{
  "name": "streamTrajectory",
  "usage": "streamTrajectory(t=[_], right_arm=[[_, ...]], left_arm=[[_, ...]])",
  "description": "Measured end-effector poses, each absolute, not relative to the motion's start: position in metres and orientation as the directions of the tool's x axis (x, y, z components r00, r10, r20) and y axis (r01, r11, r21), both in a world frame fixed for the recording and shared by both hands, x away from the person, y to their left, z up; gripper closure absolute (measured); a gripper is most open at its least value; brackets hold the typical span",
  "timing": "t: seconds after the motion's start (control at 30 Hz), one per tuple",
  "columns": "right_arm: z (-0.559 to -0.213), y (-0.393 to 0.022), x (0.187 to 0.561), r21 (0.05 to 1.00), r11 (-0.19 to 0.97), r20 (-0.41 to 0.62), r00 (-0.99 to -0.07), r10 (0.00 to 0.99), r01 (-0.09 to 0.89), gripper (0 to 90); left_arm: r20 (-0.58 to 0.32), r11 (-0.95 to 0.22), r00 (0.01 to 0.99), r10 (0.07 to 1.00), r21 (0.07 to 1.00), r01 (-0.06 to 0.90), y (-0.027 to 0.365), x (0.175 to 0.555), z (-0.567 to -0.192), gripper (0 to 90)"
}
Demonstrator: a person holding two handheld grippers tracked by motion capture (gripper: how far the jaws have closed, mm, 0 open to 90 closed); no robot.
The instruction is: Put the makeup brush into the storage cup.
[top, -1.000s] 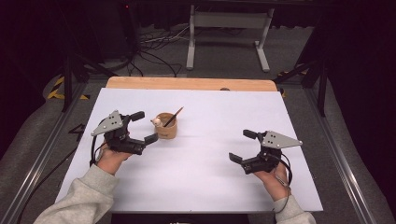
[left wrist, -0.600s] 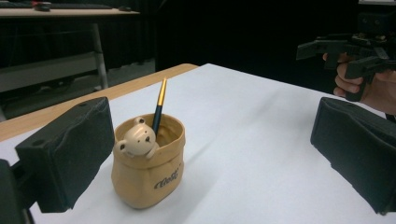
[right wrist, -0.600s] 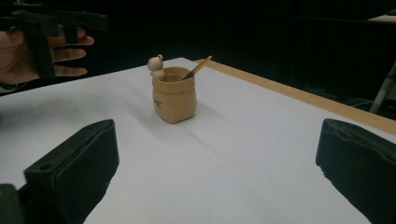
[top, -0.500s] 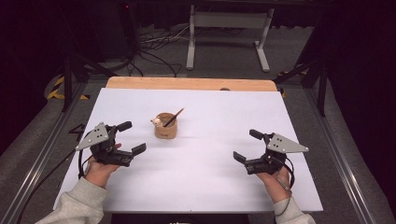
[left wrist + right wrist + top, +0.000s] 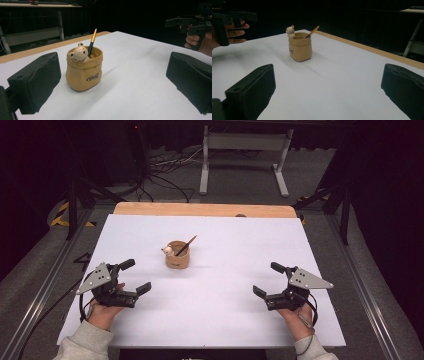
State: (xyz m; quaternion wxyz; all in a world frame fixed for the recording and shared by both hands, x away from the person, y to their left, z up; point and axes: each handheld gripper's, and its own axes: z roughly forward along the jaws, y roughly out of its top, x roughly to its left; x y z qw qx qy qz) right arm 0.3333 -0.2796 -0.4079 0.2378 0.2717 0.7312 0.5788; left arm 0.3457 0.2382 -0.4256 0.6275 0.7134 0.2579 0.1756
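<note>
White worktop (image 5: 210, 320), wooden strip along its far edge, dark room beyond with cables and a metal stand on the floor.

Item one, at our left: left tool (image 5: 134, 277), held low over the near left part of the worktop, jaws wide apart and empty. In the left gripper view we look between those jaws straight at the pot, so we judge the tool is lined up on it, though well short of touching.

Item two, centre, a little toward the far side: tan sack-shaped pen pot (image 5: 177, 257) with a small bear figure (image 5: 169, 251) on its rim and one pencil (image 5: 186, 245) leaning inside, tip end up toward the right. It stands upright and alone, apart from both tools, reachable from either side.

Item three, at our right: right tool (image 5: 268, 280), near the right front edge, jaws likewise spread wide, nothing between them, also facing the pot from farther off.
</note>
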Motion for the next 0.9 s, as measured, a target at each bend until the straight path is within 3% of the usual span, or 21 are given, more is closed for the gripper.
streamTrajectory(t=[0.9], right_arm=[[-0.438,-0.292,0.33,0.979,0.182,-0.072,-0.675,0.734,0.094,1.3]], left_arm=[[-0.075,-0.097,0.796,0.6,0.981,0.165,0.246,0.348,-0.455,0.3]])
